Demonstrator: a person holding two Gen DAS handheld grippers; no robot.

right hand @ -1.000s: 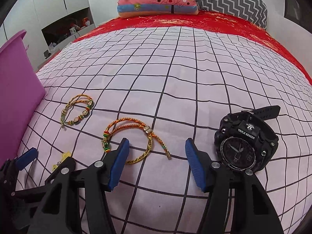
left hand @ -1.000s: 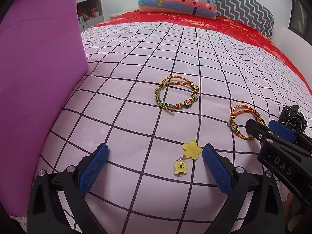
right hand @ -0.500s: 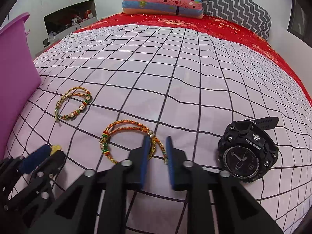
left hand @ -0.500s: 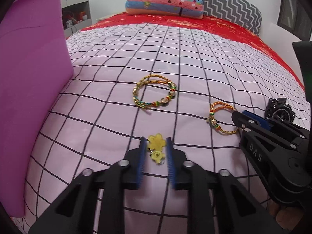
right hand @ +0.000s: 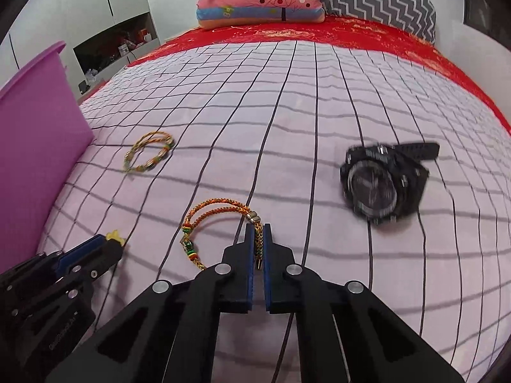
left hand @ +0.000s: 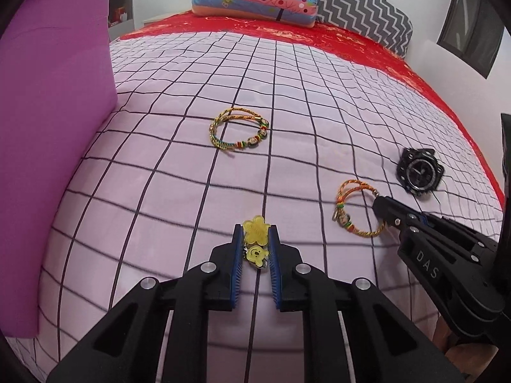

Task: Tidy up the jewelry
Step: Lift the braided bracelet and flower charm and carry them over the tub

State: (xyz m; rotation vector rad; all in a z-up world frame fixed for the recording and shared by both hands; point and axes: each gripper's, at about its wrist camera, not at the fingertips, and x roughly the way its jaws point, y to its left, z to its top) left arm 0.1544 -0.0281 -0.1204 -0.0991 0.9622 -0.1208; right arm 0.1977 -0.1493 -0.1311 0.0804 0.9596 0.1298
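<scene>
My left gripper (left hand: 255, 239) is shut on a yellow flower charm (left hand: 254, 231) with a smiley pendant, held just above the pink checked bedspread. My right gripper (right hand: 258, 239) is shut on the end of an orange braided bracelet (right hand: 220, 210), whose loop trails to the left of the pads. In the left wrist view the same bracelet (left hand: 348, 210) hangs from the right gripper's tips at the right. A second beaded bracelet (left hand: 238, 132) lies farther up the bed. A black wristwatch (right hand: 383, 182) lies to the right, blurred in the right wrist view.
A tall purple bin (left hand: 48, 127) stands against the bed's left side. Folded pillows (left hand: 255, 0) and a zigzag cushion (left hand: 361, 9) sit on the red cover at the far end. A shelf niche (right hand: 118, 48) is behind on the left wall.
Both grippers went from open to shut, the left on the yellow charm, the right on the orange bracelet. Both have since lifted slightly and drawn back with their pieces.
</scene>
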